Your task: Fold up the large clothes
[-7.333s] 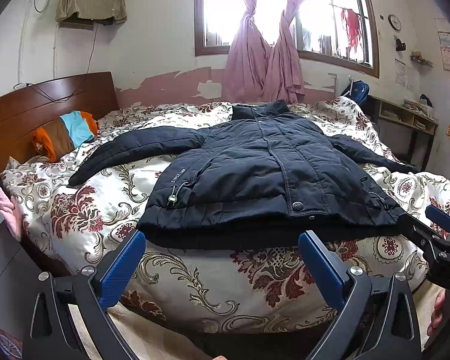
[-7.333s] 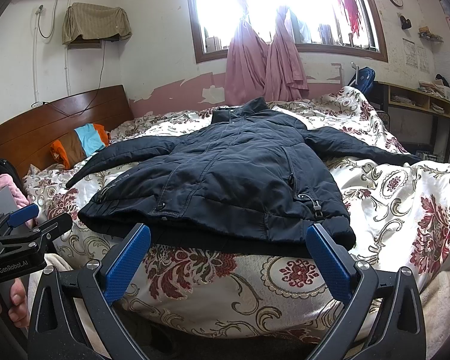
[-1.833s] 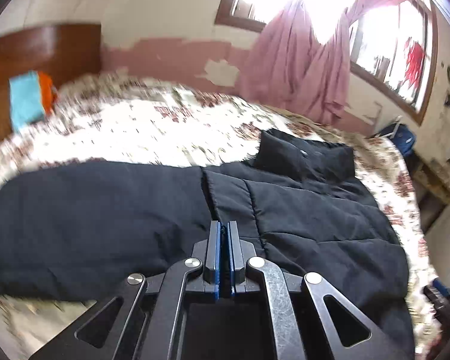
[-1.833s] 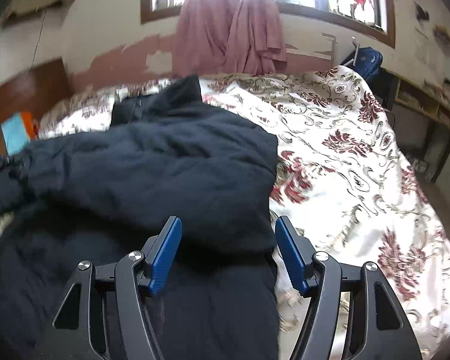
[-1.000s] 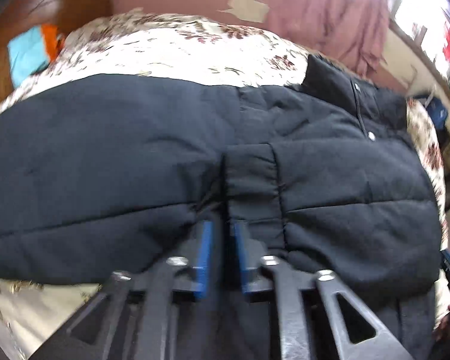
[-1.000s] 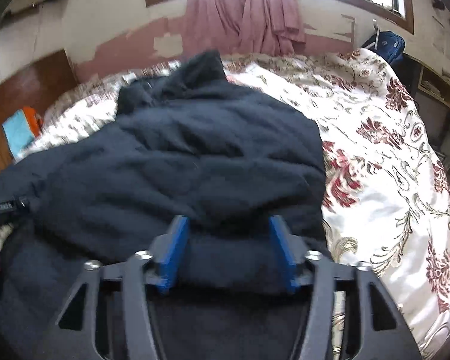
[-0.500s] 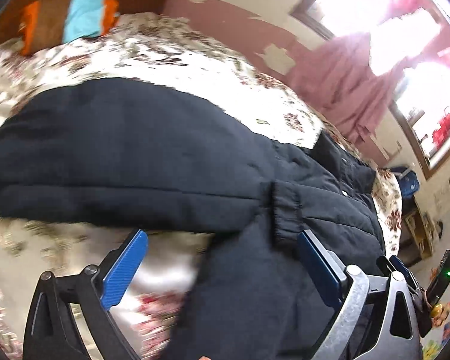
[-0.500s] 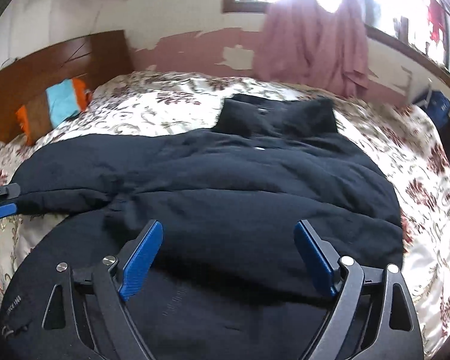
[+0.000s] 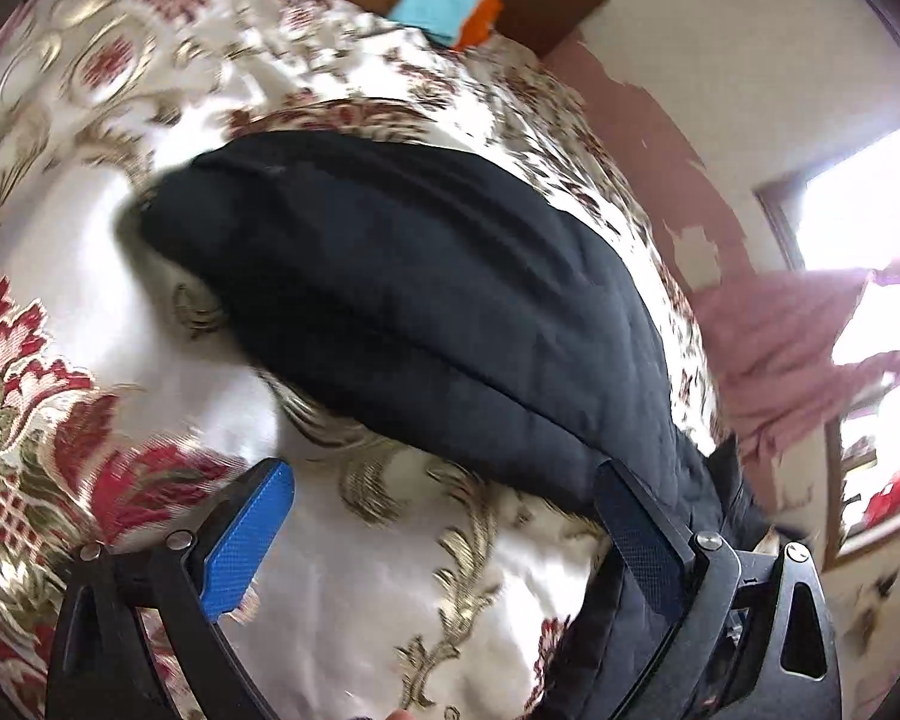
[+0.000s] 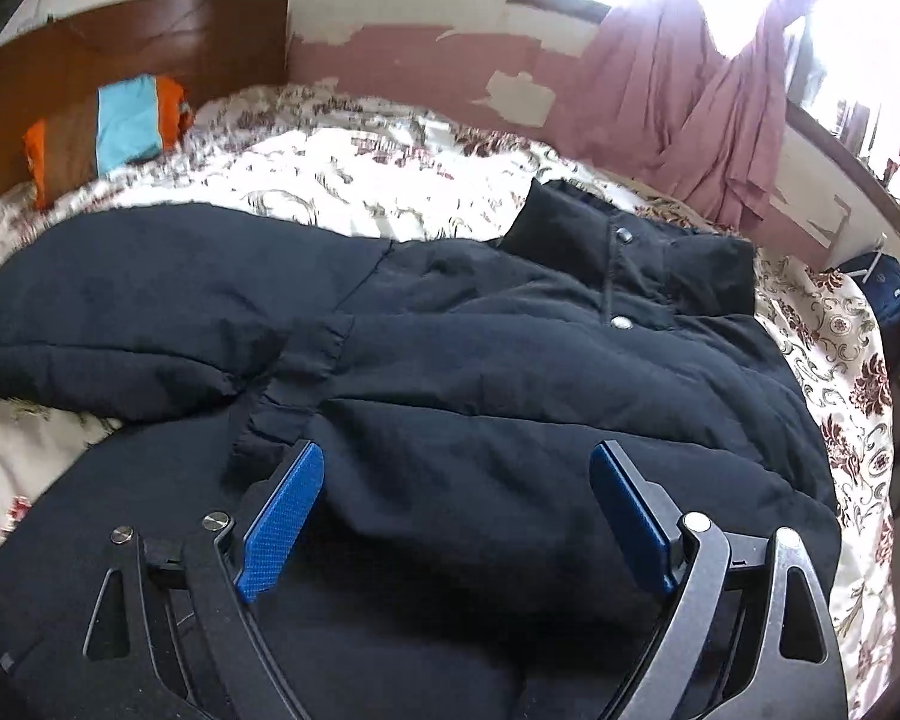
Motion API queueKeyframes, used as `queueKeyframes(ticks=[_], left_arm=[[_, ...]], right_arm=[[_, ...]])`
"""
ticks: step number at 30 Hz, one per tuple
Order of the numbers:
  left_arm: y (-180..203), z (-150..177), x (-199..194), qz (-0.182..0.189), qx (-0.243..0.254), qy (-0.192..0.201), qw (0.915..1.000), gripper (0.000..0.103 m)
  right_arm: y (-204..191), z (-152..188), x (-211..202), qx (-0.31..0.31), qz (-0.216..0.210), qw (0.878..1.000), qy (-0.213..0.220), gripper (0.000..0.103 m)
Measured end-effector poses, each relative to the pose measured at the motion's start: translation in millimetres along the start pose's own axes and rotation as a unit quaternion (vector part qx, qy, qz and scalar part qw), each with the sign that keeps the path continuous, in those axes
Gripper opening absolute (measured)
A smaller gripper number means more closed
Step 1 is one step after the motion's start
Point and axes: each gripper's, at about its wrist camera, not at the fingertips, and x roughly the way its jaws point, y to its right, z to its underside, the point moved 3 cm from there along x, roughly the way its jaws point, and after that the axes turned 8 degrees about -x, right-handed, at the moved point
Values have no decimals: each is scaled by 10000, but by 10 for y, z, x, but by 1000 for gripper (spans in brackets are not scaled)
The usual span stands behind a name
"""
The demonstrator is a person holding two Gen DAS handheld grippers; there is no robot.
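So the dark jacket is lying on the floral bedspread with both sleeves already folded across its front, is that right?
Not quite. The dark jacket does lie on the floral bedspread, but one sleeve is spread out sideways on the bedspread, not folded over; the right wrist view shows it.

floral bed [image 10: 390,180] bears dark jacket [image 10: 510,390], pillow [image 10: 120,126].

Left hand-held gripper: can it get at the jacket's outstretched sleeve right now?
Probably yes. The left hand-held gripper is open and empty, the sleeve lies just ahead on the floral bedspread, nothing between.
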Motion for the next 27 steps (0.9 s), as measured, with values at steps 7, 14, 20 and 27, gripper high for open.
queueKeyframes(ticks=[7, 14, 20, 27], left_arm=[[-145, -102, 52, 253, -458, 75, 9986, 99], [-291, -161, -36, 503, -1143, 524, 9908, 88], [-304, -299, 7, 634, -1432, 649, 9855, 38], [56, -435, -212, 665, -559, 1118, 9899, 7]], right_arm=[[-140, 90, 280, -162, 132, 9986, -496, 88], [-214, 153, 307, -289, 214, 9977, -567, 92], [-181, 156, 301, -257, 137, 9982, -531, 92], [-157, 150, 277, -195, 67, 9988, -453, 92]])
